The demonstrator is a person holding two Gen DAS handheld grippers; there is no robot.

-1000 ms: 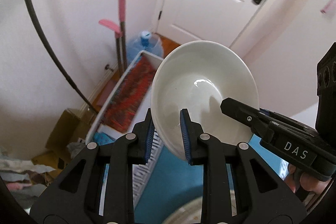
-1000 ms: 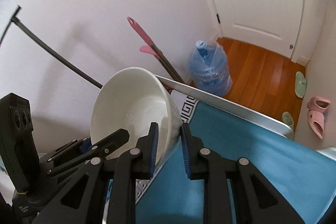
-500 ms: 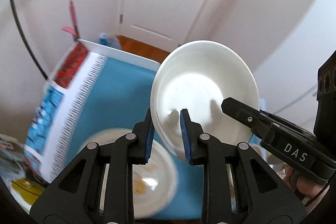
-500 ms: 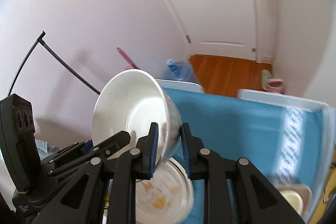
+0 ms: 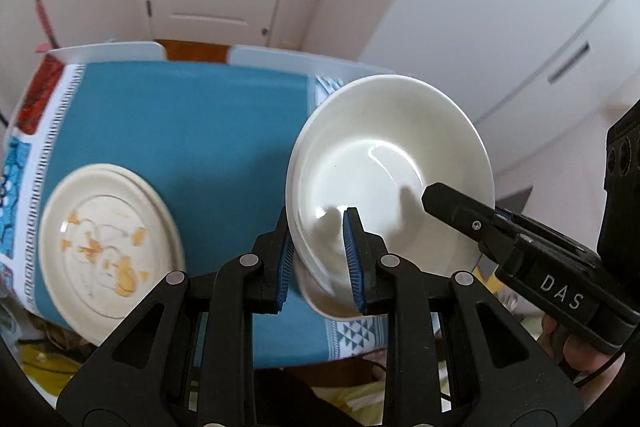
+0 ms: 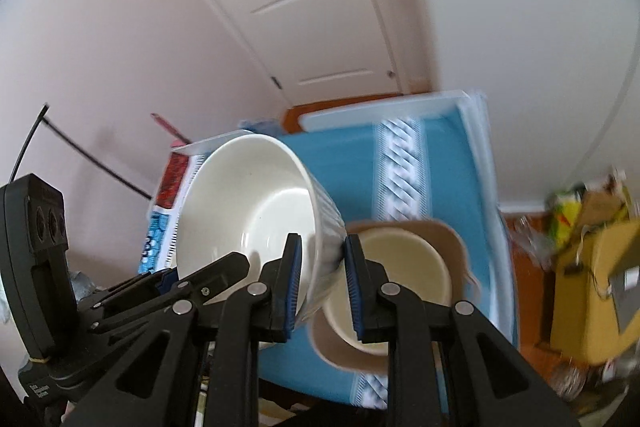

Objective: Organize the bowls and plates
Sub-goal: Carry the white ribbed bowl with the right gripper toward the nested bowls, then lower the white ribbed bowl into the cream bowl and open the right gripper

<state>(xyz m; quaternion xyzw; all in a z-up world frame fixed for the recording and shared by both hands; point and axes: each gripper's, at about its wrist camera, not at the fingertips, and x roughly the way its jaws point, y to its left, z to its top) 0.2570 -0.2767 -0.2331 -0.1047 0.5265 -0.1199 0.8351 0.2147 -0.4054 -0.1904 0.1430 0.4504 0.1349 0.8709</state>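
The white bowl (image 5: 390,171) is in the air above the blue cloth (image 5: 192,123), tilted. The left gripper (image 5: 320,259) and the right gripper (image 6: 320,279) each clamp its rim. A dirty plate (image 5: 108,247) lies near the cloth's left edge, a beige bowl (image 6: 400,275) near the right edge; the middle is bare.

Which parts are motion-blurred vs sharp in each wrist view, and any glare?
Left wrist: white bowl sharp with a glare streak inside, dirty plate smeared at its edge. Right wrist: bowl sharp, tablecloth pattern and boxes at right streaked. Both: fisheye bends the door and walls.
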